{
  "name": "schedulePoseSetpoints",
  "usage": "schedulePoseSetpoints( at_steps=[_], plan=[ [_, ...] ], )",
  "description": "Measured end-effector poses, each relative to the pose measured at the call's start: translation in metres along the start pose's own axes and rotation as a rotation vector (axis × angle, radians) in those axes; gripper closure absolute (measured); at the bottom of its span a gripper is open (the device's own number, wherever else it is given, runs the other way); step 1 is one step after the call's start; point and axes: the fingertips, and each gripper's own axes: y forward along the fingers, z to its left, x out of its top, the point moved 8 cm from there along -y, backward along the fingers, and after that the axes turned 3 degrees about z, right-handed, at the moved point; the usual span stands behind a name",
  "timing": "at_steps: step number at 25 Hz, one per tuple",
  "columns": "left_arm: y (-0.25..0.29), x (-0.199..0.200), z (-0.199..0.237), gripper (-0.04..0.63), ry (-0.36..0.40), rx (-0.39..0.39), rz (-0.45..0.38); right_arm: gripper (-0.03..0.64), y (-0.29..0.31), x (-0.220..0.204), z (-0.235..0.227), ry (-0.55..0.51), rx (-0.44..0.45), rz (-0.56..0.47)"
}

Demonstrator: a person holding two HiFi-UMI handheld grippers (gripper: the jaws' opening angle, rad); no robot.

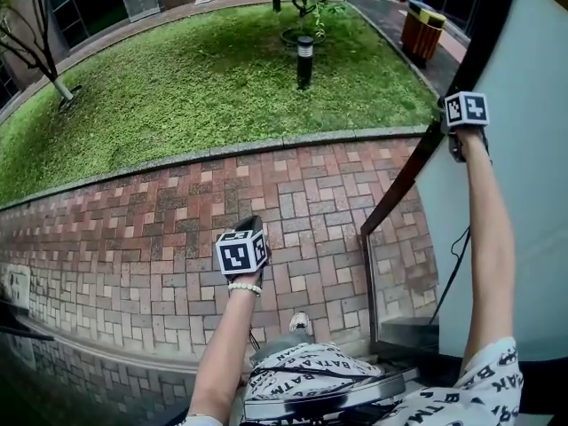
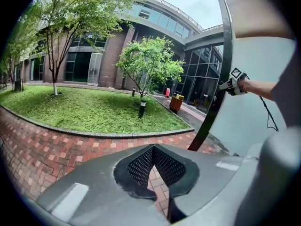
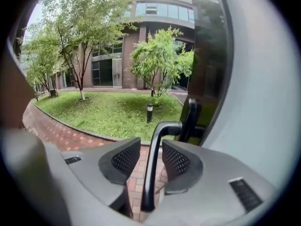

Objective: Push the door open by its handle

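The door (image 1: 524,193) has a pale panel in a dark frame (image 2: 225,55) and stands swung outward over the brick paving. Its black lever handle (image 3: 151,168) runs down between the pads of my right gripper (image 3: 150,147). Those jaws are apart, with a gap showing on the left side of the lever. In the head view the right gripper (image 1: 451,121) is held high against the door's edge. My left gripper (image 1: 252,224) hangs over the bricks, well left of the door. Its pads (image 2: 141,166) meet at the tips with nothing between them.
Red brick paving (image 1: 177,229) lies ahead, with a curbed lawn (image 1: 195,87) beyond. A black bollard lamp (image 1: 304,60) and an orange bin (image 1: 421,32) stand farther out. A metal post (image 1: 369,282) rises at the threshold by the door. The person's patterned shorts (image 1: 311,366) fill the bottom.
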Motion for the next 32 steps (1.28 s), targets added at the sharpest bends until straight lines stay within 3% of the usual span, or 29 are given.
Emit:
schedulePoseSetpoints(
  at_steps=[4,6,8,13,18,32],
  plan=[
    [0.006,0.009,-0.016,0.609,0.024,-0.025,-0.009,0.461,-0.048,0.022,0.016,-0.037,0.014,-0.155],
    [0.006,0.012,-0.029,0.609,0.031,-0.046,-0.019,0.583,-0.069,0.021,0.03,-0.066,0.037,-0.191],
    [0.002,0.014,-0.045,0.609,0.044,-0.075,-0.03,0.603,-0.082,0.01,0.044,-0.082,0.066,-0.2],
    [-0.023,0.018,-0.079,0.609,0.07,-0.12,-0.079,0.603,-0.101,-0.027,0.07,-0.1,0.108,-0.199],
    [-0.06,-0.002,-0.101,0.609,0.053,-0.134,-0.101,0.603,-0.136,-0.059,0.097,-0.148,0.147,-0.193],
    [-0.208,-0.069,-0.162,0.609,0.055,-0.047,-0.117,0.603,-0.276,-0.137,0.171,-0.214,0.327,-0.233]
  ],
)
